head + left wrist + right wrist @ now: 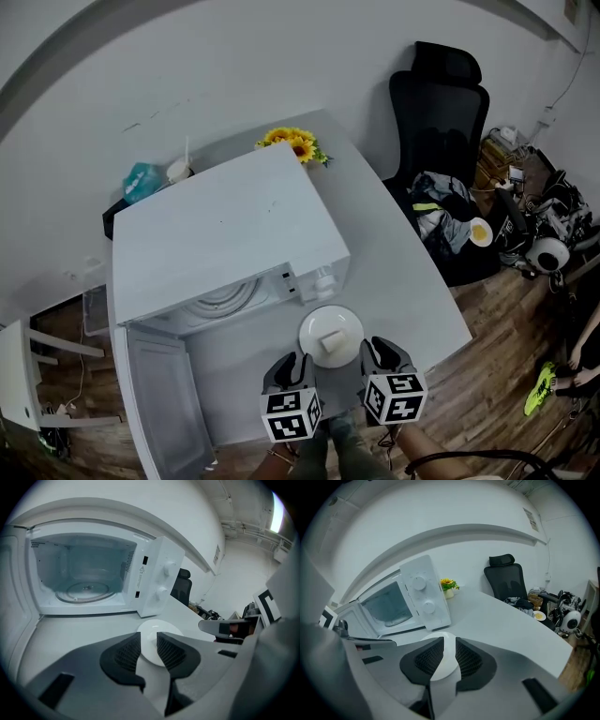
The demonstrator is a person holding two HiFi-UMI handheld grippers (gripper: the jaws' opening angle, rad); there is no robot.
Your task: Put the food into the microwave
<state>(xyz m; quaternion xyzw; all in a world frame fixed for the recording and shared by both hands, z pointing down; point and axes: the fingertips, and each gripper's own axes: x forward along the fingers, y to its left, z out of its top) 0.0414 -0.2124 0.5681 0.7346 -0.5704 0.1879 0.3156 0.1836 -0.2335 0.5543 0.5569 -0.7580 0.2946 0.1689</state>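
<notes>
A white plate (315,325) holding a white block of food (331,343) sits on the grey table just in front of the white microwave (225,234). The microwave door (164,398) hangs wide open to the left, and the glass turntable (86,591) inside is bare. My left gripper (292,367) hovers at the plate's near-left edge and my right gripper (384,354) at its near-right edge. Each has a narrow gap between its jaws and holds nothing. The plate (159,629) shows beyond the left gripper (149,641), and the plate (440,637) also lies beyond the right gripper (450,646).
A small pot of sunflowers (295,143) stands behind the microwave, and a teal object (141,180) sits at its back left. A black office chair (439,103) with clothes stands right of the table (412,281). Clutter covers the floor at far right.
</notes>
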